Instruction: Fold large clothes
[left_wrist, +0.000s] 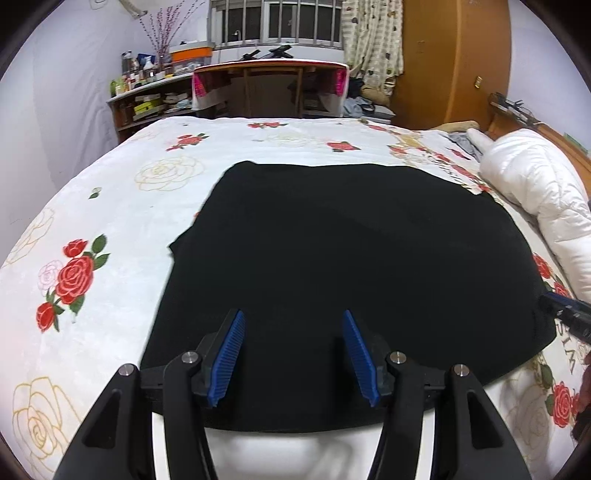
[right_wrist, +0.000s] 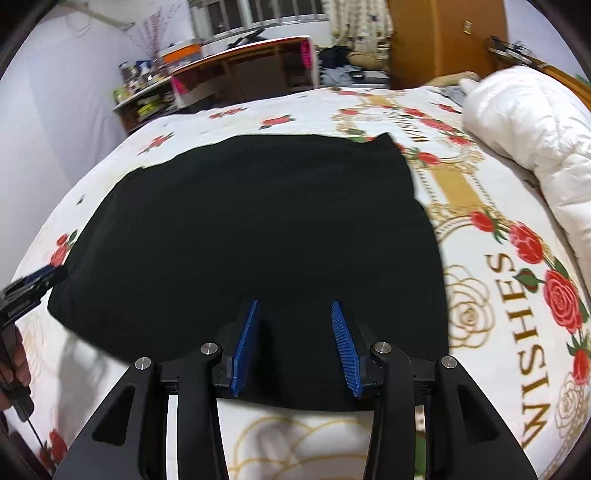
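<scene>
A large black garment (left_wrist: 332, 266) lies flat on the bed, folded into a broad rectangle; it also fills the middle of the right wrist view (right_wrist: 251, 236). My left gripper (left_wrist: 293, 317) is open and empty, its blue pads (left_wrist: 229, 358) hovering over the garment's near edge. My right gripper (right_wrist: 293, 306) is open and empty, above the garment's near edge towards its right side. The right gripper's tip shows at the right edge of the left wrist view (left_wrist: 565, 314), and the left gripper shows at the left edge of the right wrist view (right_wrist: 29, 288).
The bed has a white cover with red roses (left_wrist: 74, 273) and the word WISHES (right_wrist: 517, 332). A white quilted duvet (left_wrist: 535, 192) is bunched at the right. Behind the bed stand a desk (left_wrist: 269, 85), cluttered shelves (left_wrist: 147, 96) and a wooden wardrobe (left_wrist: 454, 62).
</scene>
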